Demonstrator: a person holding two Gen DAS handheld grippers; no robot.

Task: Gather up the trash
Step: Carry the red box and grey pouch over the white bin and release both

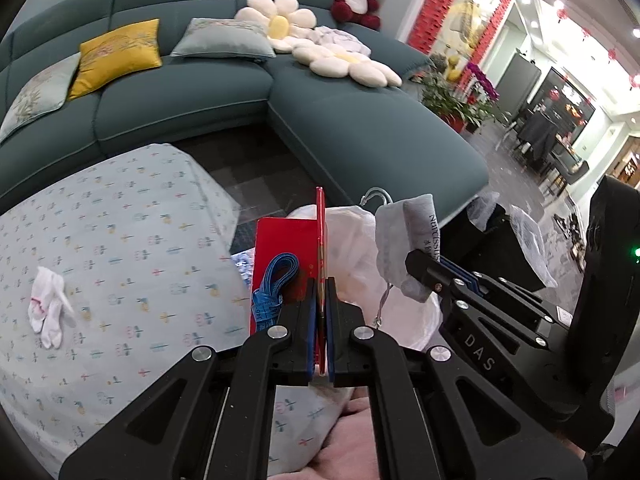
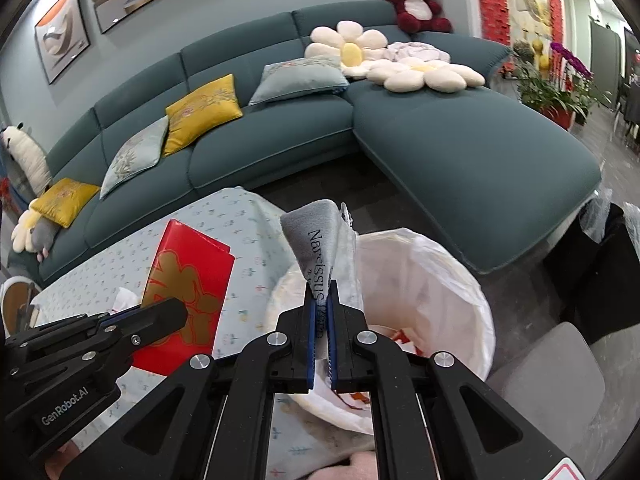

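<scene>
Carrying trash to the lined bin (image 2: pixel 460 280), left gripper (image 1: pixel 320 300) pinched a red box (image 1: pixel 280 248), right gripper (image 2: pixel 320 320) a grey pouch (image 2: pixel 316 232); next, both fingers needed spreading over the opening.

Each camera sits just behind its own gripper and looks forward and steeply down along the two black fingers, which fill the lower part of its picture at close range. The left wrist view faces across the patterned tablecloth (image 1: pixel 120 240) toward the teal sofa (image 1: pixel 180 96), with the right gripper (image 1: pixel 424 276) entering from its right edge. The right wrist view looks from slightly further right, over the white-lined bin (image 2: pixel 452 280), with the left gripper (image 2: pixel 176 314) at its left. Both share the sofa, the tablecloth and the bin.
</scene>
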